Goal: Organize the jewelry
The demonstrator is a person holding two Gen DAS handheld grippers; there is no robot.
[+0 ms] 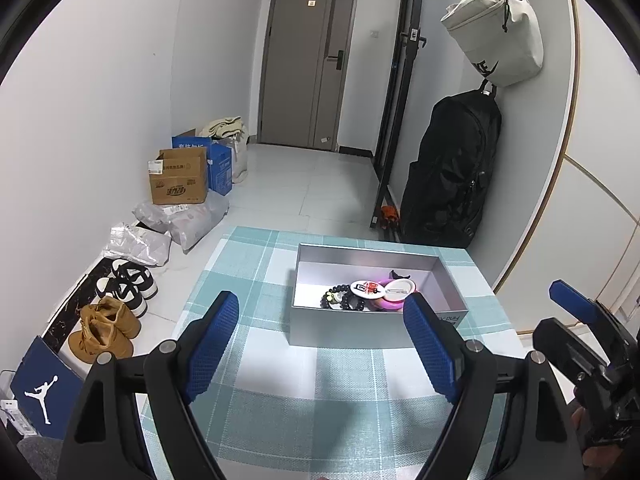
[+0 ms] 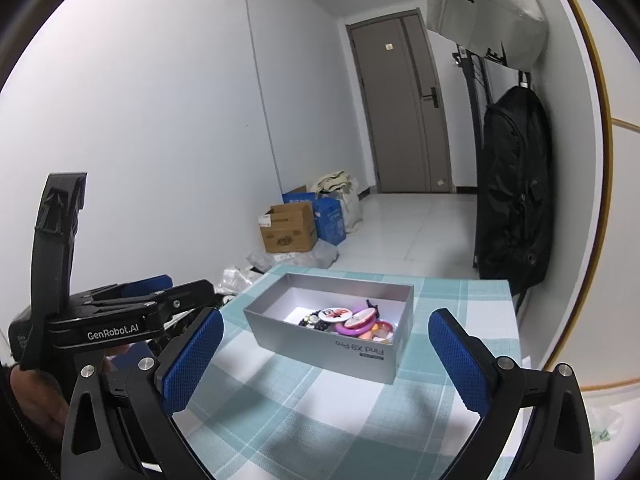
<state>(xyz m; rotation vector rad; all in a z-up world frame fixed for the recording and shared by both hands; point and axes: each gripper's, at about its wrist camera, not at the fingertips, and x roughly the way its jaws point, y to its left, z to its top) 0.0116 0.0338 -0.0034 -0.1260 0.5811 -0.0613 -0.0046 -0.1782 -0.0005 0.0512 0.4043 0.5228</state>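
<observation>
While both grippers hang over a checked tablecloth [image 1: 280, 400], a grey box [image 1: 348, 336] of jewelry sits ahead of them, untouched.

The left gripper [image 1: 320, 344] has its blue-padded jaws spread wide with nothing between them; the right gripper [image 2: 326, 360] stands wider still, also empty, and neither touches the box. The open-topped box rests on the cloth near the table's far right side. Inside, gathered toward its right end, lie a black bead bracelet [image 1: 340, 300], a round white badge [image 1: 366, 289] with red markings, and pink rings [image 2: 360, 326]. On the floor to the left are cardboard boxes [image 1: 180, 178] and shoes [image 1: 108, 326]. A black backpack [image 1: 452, 168] hangs on the right wall beneath a pale bag [image 1: 498, 32].
</observation>
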